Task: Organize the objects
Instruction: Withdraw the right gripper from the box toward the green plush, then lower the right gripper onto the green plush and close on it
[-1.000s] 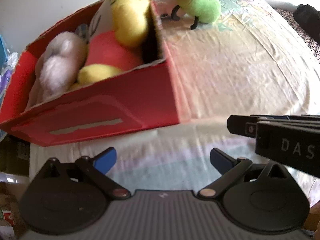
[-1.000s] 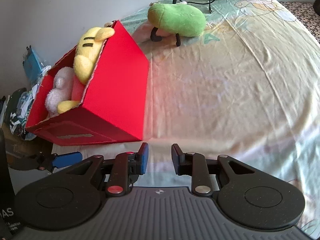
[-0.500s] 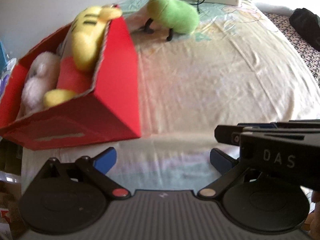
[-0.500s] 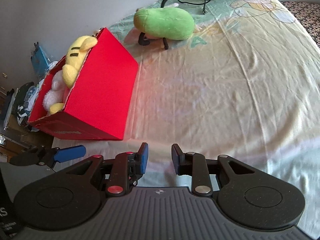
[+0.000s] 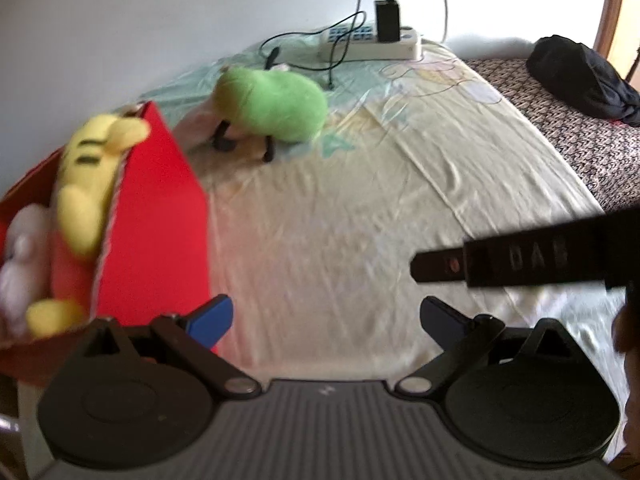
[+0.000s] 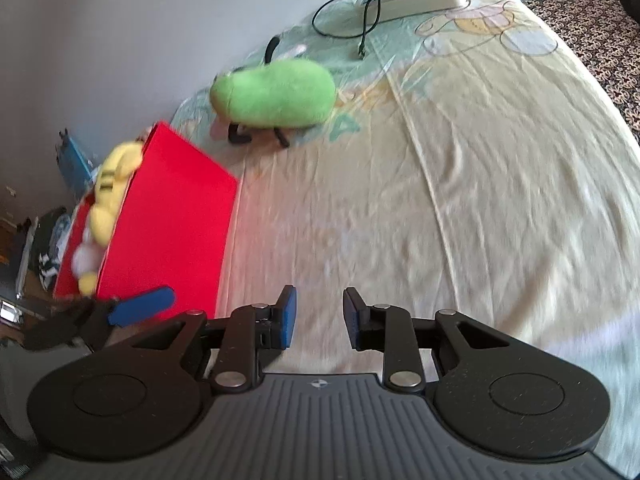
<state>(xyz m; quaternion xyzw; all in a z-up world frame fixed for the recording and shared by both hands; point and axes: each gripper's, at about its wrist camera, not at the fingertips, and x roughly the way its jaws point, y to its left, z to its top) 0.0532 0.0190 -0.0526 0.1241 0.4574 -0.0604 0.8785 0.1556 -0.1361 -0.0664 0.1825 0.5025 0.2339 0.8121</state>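
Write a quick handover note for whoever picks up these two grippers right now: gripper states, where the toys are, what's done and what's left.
Left gripper: open wide, empty, held low beside the red box.
Right gripper: open with a narrower gap, empty, pointing across the bedsheet toward the green plush toy.
In the box: yellow plush toy, sticking up past the rim, and a pale pink plush toy.
Out: only the green plush, lying on the sheet beyond the box, short of the power strip and its cables.
Left to do: probably pick up the green plush and drop it into the box.
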